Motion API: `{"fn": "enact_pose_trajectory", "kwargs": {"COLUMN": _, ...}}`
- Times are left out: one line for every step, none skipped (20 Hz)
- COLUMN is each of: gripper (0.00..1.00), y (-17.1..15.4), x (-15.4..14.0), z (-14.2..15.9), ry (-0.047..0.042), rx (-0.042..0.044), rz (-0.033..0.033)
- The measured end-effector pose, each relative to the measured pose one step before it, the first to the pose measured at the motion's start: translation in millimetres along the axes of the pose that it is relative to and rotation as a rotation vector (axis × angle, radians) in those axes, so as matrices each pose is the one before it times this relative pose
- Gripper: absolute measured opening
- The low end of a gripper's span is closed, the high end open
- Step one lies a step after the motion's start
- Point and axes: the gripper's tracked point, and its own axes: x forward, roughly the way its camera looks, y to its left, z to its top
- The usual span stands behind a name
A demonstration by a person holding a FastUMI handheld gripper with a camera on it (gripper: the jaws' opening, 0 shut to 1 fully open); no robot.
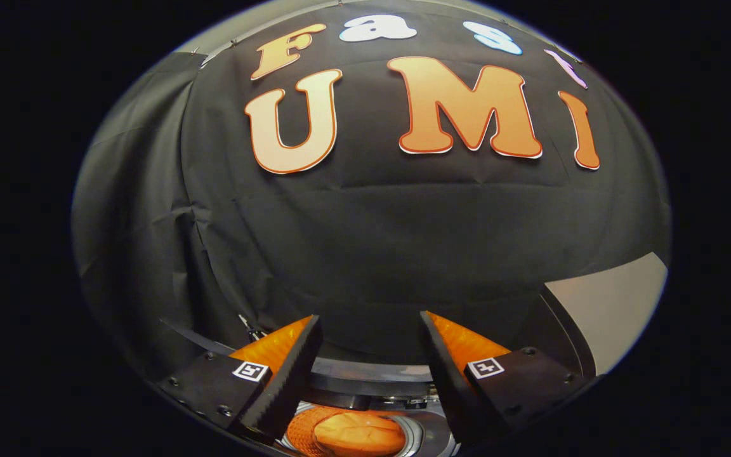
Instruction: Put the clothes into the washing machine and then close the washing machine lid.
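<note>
So the tongs (370, 355) are spread apart with nothing between the fingers, pointed pretty much level at the booth wall (365, 241). What matters is what's straight below them: the washing machine (372, 381) sits down there, its round drum opening between and under the fingertips, and an orange bundle of clothes (359, 435) is already lying inside. Looks to me like loading is done, so the lid is next, though I can't tell where it is.

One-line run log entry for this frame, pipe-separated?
hand-held gripper: open, empty | below fingers: orange clothes inside washing machine drum | lid: cannot tell | beyond: booth wall
</note>
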Motion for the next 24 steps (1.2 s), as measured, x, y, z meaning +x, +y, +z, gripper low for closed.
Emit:
{"fn": "enact_pose_trajectory", "kwargs": {"gripper": 0.98, "y": 1.2, "x": -4.94, "z": -2.94, "ry": 0.00396, "rx": -0.00018, "rz": -0.00009}}
{"fn": "enact_pose_trajectory", "kwargs": {"gripper": 0.98, "y": 0.16, "x": -5.87, "z": -3.27, "ry": 0.00263, "rx": -0.00181, "rz": 0.00135}}
{"fn": "enact_pose_trajectory", "kwargs": {"gripper": 0.98, "y": 0.94, "x": -6.05, "z": -4.73, "ry": 0.0008, "rx": -0.00279, "rz": 0.00293}}
{"fn": "enact_pose_trajectory", "kwargs": {"gripper": 0.98, "y": 0.84, "x": -6.19, "z": -5.02, "ry": 0.00277, "rx": -0.00285, "rz": 0.00502}}
{"fn": "enact_pose_trajectory", "kwargs": {"gripper": 0.98, "y": 0.57, "x": -7.09, "z": -7.39, "ry": 0.00625, "rx": 0.00111, "rz": 0.00339}}
{"fn": "enact_pose_trajectory", "kwargs": {"gripper": 0.98, "y": 0.53, "x": -5.41, "z": -6.51, "ry": 0.01192, "rx": 0.00438, "rz": -0.00041}}
{"fn": "enact_pose_trajectory", "kwargs": {"gripper": 0.98, "y": 1.68, "x": -7.91, "z": -9.11, "ry": 0.01652, "rx": 0.00217, "rz": -0.00206}}
{"fn": "enact_pose_trajectory", "kwargs": {"gripper": 0.98, "y": 1.12, "x": -6.47, "z": -9.29, "ry": 0.01507, "rx": 0.00244, "rz": 0.00085}}
{"fn": "enact_pose_trajectory", "kwargs": {"gripper": 0.98, "y": 2.21, "x": -8.97, "z": -12.5, "ry": 0.01538, "rx": 0.00613, "rz": 0.00316}}
{"fn": "enact_pose_trajectory", "kwargs": {"gripper": 0.97, "y": 1.4, "x": -6.06, "z": -14.38, "ry": 0.02172, "rx": 0.00029, "rz": 0.00467}}
{"fn": "enact_pose_trajectory", "kwargs": {"gripper": 0.97, "y": 1.13, "x": -5.44, "z": -11.4, "ry": 0.01024, "rx": -0.00001, "rz": -0.00387}}
{"fn": "enact_pose_trajectory", "kwargs": {"gripper": 0.97, "y": -0.44, "x": -1.02, "z": -9.2, "ry": 0.00461, "rx": -0.00283, "rz": -0.00677}}
{"fn": "enact_pose_trajectory", "kwargs": {"gripper": 0.97, "y": 0.02, "x": -0.93, "z": -11.33, "ry": 0.01603, "rx": -0.00259, "rz": -0.00725}}
{"fn": "enact_pose_trajectory", "kwargs": {"gripper": 0.97, "y": 0.84, "x": -0.03, "z": -8.51, "ry": 0.01926, "rx": 0.00413, "rz": -0.00007}}
{"fn": "enact_pose_trajectory", "kwargs": {"gripper": 0.96, "y": 2.13, "x": 0.83, "z": -10.07, "ry": 0.01951, "rx": 0.01058, "rz": 0.00192}}
{"fn": "enact_pose_trajectory", "kwargs": {"gripper": 0.96, "y": 1.72, "x": 0.97, "z": -6.86, "ry": 0.01407, "rx": 0.00936, "rz": 0.0046}}
{"fn": "enact_pose_trajectory", "kwargs": {"gripper": 0.96, "y": 3.32, "x": -0.69, "z": -3.95, "ry": 0.00862, "rx": 0.00543, "rz": 0.00409}}
{"fn": "enact_pose_trajectory", "kwargs": {"gripper": 0.96, "y": 0.76, "x": -0.11, "z": -0.26, "ry": 0.00136, "rx": 0.00185, "rz": 0.0015}}
{"fn": "enact_pose_trajectory", "kwargs": {"gripper": 0.96, "y": 2.97, "x": 0.85, "z": -0.47, "ry": 0.00108, "rx": -0.00244, "rz": 0.00004}}
{"fn": "enact_pose_trajectory", "kwargs": {"gripper": 0.96, "y": -0.05, "x": -0.2, "z": 2.02, "ry": -0.00295, "rx": -0.00316, "rz": -0.00644}}
{"fn": "enact_pose_trajectory", "kwargs": {"gripper": 0.96, "y": -0.44, "x": -2.04, "z": 1.55, "ry": -0.00627, "rx": -0.00169, "rz": -0.00591}}
{"fn": "enact_pose_trajectory", "kwargs": {"gripper": 0.96, "y": -1.16, "x": -2.38, "z": 4.38, "ry": -0.01303, "rx": -0.00065, "rz": -0.00219}}
{"fn": "enact_pose_trajectory", "kwargs": {"gripper": 0.96, "y": 0.09, "x": -3.52, "z": 8.84, "ry": -0.01729, "rx": -0.0044, "rz": -0.00334}}
{"fn": "enact_pose_trajectory", "kwargs": {"gripper": 0.96, "y": -0.48, "x": -3.44, "z": 8.7, "ry": -0.02465, "rx": -0.01035, "rz": -0.00426}}
